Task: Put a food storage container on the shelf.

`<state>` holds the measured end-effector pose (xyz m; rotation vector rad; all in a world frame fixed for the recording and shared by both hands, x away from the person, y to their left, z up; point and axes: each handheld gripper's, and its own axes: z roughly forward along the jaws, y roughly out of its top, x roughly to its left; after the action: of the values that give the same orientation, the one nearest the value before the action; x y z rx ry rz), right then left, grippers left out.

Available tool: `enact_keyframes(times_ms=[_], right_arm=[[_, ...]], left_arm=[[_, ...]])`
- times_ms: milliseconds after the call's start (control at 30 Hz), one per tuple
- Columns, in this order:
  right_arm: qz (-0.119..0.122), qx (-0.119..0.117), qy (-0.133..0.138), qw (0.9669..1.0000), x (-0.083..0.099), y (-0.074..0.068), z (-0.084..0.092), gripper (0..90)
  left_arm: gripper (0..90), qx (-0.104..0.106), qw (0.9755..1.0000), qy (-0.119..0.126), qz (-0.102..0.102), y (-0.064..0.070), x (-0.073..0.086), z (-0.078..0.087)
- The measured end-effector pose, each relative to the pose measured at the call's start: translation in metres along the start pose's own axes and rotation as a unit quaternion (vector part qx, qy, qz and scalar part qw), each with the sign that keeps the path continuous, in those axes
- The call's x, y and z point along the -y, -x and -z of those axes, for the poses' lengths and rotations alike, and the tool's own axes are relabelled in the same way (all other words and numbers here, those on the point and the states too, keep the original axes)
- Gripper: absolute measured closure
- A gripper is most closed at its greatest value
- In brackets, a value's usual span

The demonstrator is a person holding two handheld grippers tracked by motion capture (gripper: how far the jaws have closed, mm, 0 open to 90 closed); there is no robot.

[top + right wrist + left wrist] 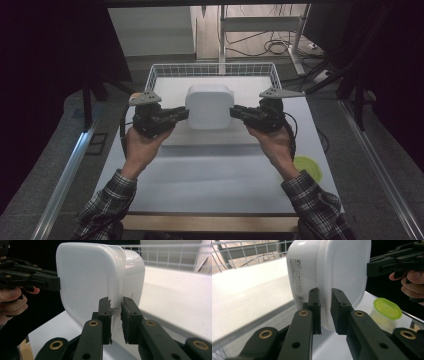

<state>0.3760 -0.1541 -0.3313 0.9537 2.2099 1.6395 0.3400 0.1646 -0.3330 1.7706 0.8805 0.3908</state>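
White, slightly see-through plastic makes up the lidded container [209,106], which hangs in the air above the surface [210,175], in front of the wire basket [165,70], turned on its side. The left gripper [181,114] and right gripper [237,112] each pinch the lid rim on opposite sides, jaws narrowed onto that thin edge. It looks light and probably empty, stiff at the rim but smooth and slippery, so the narrow seam grip could let it swing or slide. Holding at the rim's midpoints, as here, seems the steadiest hold. A small green-lidded tub [308,166] stands near the right forearm.
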Motion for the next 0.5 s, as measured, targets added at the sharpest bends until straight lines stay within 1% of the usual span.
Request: enact_keyframes(times_ms=[33,67,233,500], right_arm=[[0.002,0.002,0.001,1.0,-0.003,0.001,-0.001,78.6],[0.002,0.003,0.001,1.0,-0.006,0.002,-0.002,78.6],[0.0,0.012,0.003,0.9999,-0.02,0.008,-0.01,78.5],[-0.01,0.02,0.004,0.9997,-0.032,0.018,-0.021,78.2]], left_arm=[[79.3,0.0,1.0,0.001,0.0,-0.002,-0.002,-0.001],[79.2,-0.001,1.0,0.002,0.004,-0.004,-0.005,-0.002],[79.1,0.0,0.9999,0.004,0.013,-0.016,-0.015,-0.009],[78.7,0.0,0.9996,0.01,0.025,-0.031,-0.022,-0.02]])
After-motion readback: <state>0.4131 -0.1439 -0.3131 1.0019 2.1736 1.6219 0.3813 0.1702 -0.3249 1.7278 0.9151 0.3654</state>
